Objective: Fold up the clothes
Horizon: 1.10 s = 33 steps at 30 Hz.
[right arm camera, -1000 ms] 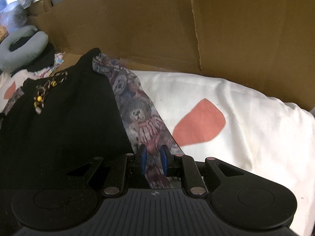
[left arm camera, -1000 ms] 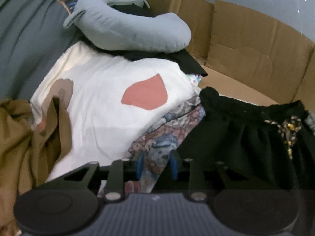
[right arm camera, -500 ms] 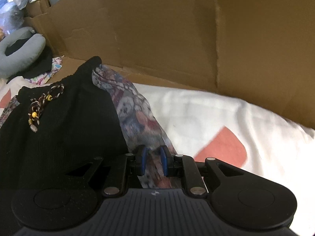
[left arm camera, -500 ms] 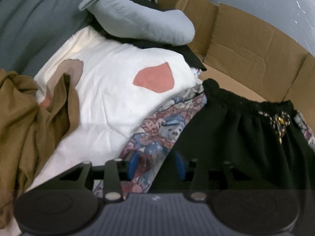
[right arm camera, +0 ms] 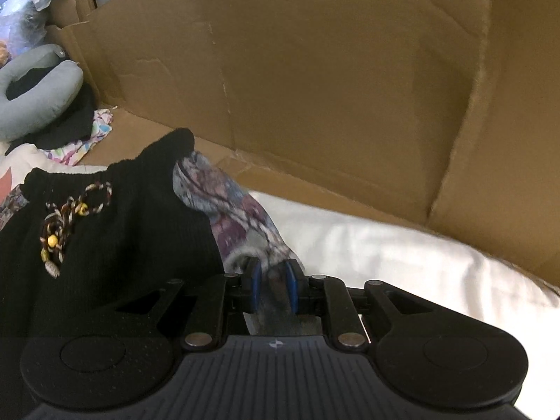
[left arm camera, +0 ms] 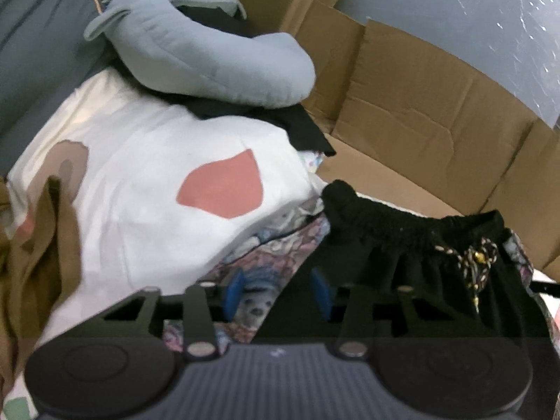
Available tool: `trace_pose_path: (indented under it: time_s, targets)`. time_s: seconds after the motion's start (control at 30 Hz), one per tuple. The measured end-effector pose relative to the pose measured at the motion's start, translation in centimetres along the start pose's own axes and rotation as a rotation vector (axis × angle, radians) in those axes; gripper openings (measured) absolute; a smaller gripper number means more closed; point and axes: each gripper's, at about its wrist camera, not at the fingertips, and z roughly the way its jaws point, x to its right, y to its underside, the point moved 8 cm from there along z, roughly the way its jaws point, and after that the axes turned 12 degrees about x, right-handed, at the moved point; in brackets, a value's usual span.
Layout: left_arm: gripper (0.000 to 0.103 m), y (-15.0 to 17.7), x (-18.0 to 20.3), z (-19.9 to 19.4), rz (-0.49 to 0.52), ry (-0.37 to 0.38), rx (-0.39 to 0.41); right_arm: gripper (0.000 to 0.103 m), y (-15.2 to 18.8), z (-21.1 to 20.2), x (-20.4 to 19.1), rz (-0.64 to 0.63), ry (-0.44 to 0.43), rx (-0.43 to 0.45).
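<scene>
Right gripper: fingers clenched on the bear-print patterned fabric. Left gripper: fingers released, spread over the same fabric beside the black ribbed garment with elastic waistband, both lying on white bedding.

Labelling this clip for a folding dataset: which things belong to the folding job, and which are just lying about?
In the job:
black garment
bear-print cloth
left claw, open
right claw, shut on the bear-print cloth

Lying about:
grey neck pillow
brown garment
white spotted cover
cardboard box
</scene>
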Motion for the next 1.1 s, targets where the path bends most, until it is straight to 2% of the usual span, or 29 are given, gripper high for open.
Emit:
trace_pose_path:
  time_s: [0.33,0.47,0.63,0.7,0.73,0.77,0.8,0.93,1.1]
  targets:
    - [0.031,-0.6,0.3,1.4,-0.015,0.018,0.042,0.021,-1.5,1.8,-1.3,-0.033,-0.033,0.024]
    - [0.027,-1.2,1.0,2.3,-0.023,0.053,0.063,0.021,-1.8,2.7,-1.6,-0.051,-0.042,0.03]
    - [0.026,-1.1,2.2,4.0,0.002,0.075,0.045,0.02,-2.3,3.6,-2.6,-0.085,-0.068,0.041]
    - [0.026,-0.8,2.2,5.0,0.013,0.053,0.02,0.02,-2.4,4.1,-2.9,-0.098,-0.076,0.042]
    - [0.021,-0.6,2.1,5.6,0.024,0.029,0.003,0.02,-2.4,4.4,-3.1,-0.102,-0.078,0.037]
    - [0.006,-0.5,2.0,5.8,0.028,0.02,-0.003,0.02,-2.4,4.7,-3.2,-0.102,-0.079,0.03]
    - [0.003,-0.7,2.1,5.6,0.028,0.026,0.002,0.02,-2.3,5.1,-3.2,-0.095,-0.08,0.018]
    - [0.003,-1.2,2.5,4.9,0.025,0.052,0.022,0.021,-2.7,6.0,-2.7,-0.007,-0.084,-0.028]
    - [0.005,-1.8,3.0,4.0,0.023,0.083,0.046,0.022,-4.1,4.3,-3.1,-0.037,-0.09,0.024]
